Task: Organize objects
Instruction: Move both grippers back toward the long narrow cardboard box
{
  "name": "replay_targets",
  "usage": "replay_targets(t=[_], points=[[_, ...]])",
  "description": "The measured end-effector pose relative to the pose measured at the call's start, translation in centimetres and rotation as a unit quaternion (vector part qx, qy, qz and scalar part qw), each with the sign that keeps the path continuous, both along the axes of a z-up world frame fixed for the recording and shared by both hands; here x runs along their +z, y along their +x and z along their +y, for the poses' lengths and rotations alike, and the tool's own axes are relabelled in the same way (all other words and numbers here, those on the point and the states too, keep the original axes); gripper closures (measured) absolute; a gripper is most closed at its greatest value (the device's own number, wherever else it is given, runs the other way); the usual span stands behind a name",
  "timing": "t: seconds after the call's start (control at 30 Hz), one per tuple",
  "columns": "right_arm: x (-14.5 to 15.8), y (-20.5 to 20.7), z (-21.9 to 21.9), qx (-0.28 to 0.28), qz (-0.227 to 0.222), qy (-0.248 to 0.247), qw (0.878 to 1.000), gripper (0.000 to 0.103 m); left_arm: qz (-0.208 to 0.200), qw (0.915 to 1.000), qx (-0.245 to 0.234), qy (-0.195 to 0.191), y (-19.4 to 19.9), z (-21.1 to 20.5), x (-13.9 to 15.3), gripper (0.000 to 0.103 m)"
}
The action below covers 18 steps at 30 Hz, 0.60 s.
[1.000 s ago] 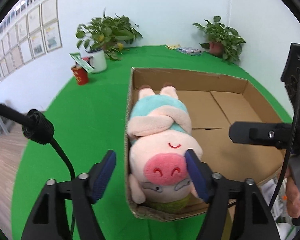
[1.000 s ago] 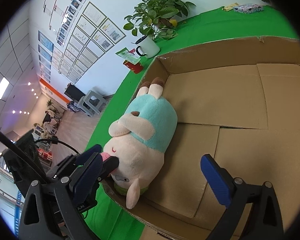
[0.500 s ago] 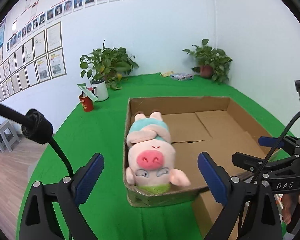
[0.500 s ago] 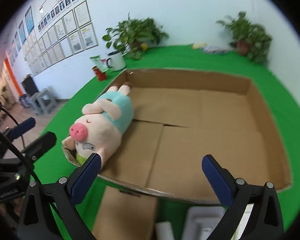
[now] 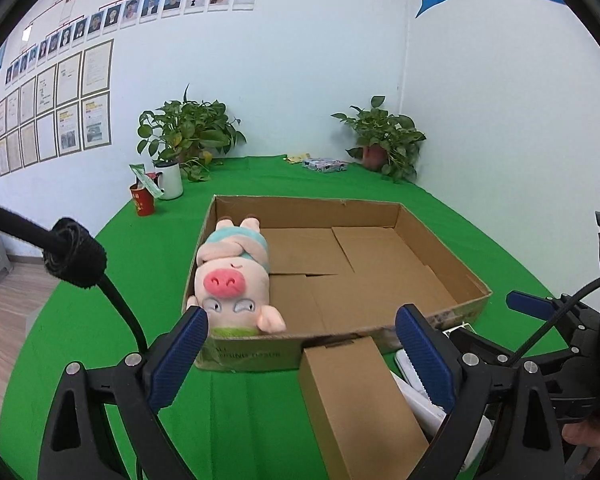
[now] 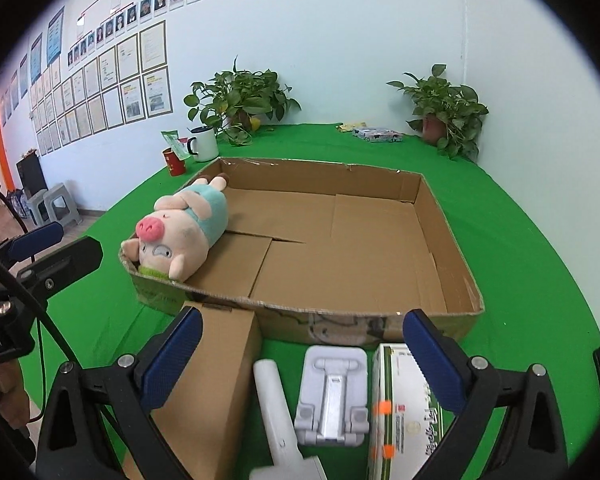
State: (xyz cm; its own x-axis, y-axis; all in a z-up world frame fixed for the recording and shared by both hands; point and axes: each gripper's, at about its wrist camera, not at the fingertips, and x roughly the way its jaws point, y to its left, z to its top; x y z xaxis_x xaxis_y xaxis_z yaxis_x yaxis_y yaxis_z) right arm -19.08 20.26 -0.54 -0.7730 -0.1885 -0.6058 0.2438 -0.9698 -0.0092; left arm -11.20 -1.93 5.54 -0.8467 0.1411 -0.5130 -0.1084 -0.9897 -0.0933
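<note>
1. Left wrist view: the pink plush pig in a teal shirt (image 5: 232,280) lies snout-up along the left wall of the shallow brown cardboard tray (image 5: 440,236), at 11 o'clock from the left gripper (image 5: 302,354), whose jaws are spread wide and hold nothing.
2. Right wrist view: the right gripper (image 6: 300,354), equally released, hangs over items likely waiting to be packed: a small brown carton (image 6: 216,372), a white handle-shaped tool (image 6: 278,412), a white folding stand (image 6: 332,392) and a green-and-white printed box (image 6: 404,412).
3. At 12 o'clock, the tray's near wall stands between these items and its bare floor.
4. Two potted plants (image 6: 240,100), a white mug (image 6: 202,142) and a red cup (image 6: 175,162) stand well beyond.
</note>
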Motion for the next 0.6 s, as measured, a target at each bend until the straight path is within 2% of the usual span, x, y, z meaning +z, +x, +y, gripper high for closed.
replay_targets(t=[0.17,0.37,0.5,0.6], points=[[0.1,2.5,0.6,0.009,0.004,0.003,1.0,0.003,-0.008,0.9999,-0.002,0.014,2.7,0.4,-0.3,0.008],[-0.9,7.1,0.9,0.073,-0.027,-0.011,0.997,0.002,-0.043,0.9978,-0.018,0.048,5.6,-0.5,-1.9,0.008],[-2.9,10.2,-0.2,0.143,-0.086,-0.051,0.985,0.002,-0.097,0.9908,-0.046,0.083,6.1,-0.8,-4.5,0.009],[-4.6,11.6,-1.9,0.164,-0.112,-0.049,0.979,0.002,-0.134,0.9807,-0.074,0.122,6.0,-0.9,-6.6,0.013]])
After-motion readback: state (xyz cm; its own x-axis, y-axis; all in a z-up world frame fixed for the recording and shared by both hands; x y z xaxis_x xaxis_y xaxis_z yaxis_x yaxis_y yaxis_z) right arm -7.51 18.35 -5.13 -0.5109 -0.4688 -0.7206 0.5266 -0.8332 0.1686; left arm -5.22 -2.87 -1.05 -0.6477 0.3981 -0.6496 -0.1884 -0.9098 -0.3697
